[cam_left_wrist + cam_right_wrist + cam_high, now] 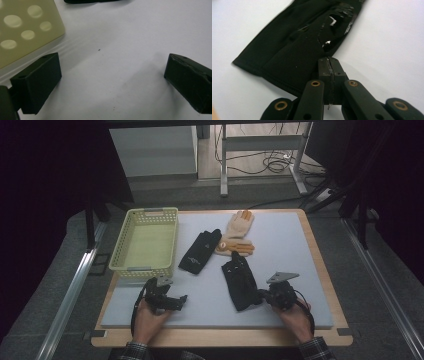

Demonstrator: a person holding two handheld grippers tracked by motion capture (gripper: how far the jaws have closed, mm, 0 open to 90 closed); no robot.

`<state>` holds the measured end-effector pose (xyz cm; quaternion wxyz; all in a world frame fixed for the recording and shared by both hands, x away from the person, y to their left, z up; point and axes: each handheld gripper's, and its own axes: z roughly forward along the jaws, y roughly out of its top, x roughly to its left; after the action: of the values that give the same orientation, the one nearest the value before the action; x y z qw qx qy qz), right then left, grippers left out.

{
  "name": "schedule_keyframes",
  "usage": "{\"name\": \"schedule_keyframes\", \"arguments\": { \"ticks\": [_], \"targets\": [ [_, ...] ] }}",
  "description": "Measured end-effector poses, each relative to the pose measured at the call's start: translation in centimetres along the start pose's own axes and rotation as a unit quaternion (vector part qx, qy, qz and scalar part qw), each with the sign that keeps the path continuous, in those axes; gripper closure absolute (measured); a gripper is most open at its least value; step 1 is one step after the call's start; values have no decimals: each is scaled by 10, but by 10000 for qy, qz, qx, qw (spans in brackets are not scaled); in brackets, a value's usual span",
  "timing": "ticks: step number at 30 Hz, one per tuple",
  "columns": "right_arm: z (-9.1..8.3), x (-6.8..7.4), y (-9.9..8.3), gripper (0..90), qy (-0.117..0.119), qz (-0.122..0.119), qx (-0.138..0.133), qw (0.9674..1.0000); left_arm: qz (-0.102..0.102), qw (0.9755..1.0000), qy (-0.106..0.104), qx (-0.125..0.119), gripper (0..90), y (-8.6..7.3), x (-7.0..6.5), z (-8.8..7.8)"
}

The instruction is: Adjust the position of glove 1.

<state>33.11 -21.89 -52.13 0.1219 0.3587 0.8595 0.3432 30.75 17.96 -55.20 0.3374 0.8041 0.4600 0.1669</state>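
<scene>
A black glove [240, 280] lies flat on the grey mat, cuff toward me; in the right gripper view the black glove [297, 47] has glossy patches. My right gripper [260, 295] is at its near right edge, and the right gripper [329, 61] has its jaws pressed together right at the glove's side edge. My left gripper [182, 299] rests on the mat near the basket's front corner. In its own view the left gripper [112, 82] is open wide over bare mat with nothing between the jaws.
A pale yellow perforated basket [145, 212] stands at the mat's left; its wall [25, 32] is close to the left jaw. A second black glove [200, 251] and two tan-and-orange gloves [240, 225] [235, 246] lie mid-mat. The wooden table edge [225, 337] runs in front.
</scene>
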Motion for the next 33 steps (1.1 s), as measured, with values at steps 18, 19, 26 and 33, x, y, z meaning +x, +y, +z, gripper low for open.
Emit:
{"name": "schedule_keyframes", "arguments": {
  "ticks": [18,19,26,33],
  "targets": [
    [12,18,10,856,304,-218,-35,9993,-4,10000,-1,-2,14,0,0,0],
    [10,16,10,844,253,-209,-42,9995,-4,10000,-1,-2,14,0,0,0],
    [6,6,6,811,282,6,-22,9996,-6,10000,-4,-1,14,0,0,0],
    [11,27,8,817,561,-190,-51,9982,-7,10000,-4,-1,15,0,0,0]
  ]
}}
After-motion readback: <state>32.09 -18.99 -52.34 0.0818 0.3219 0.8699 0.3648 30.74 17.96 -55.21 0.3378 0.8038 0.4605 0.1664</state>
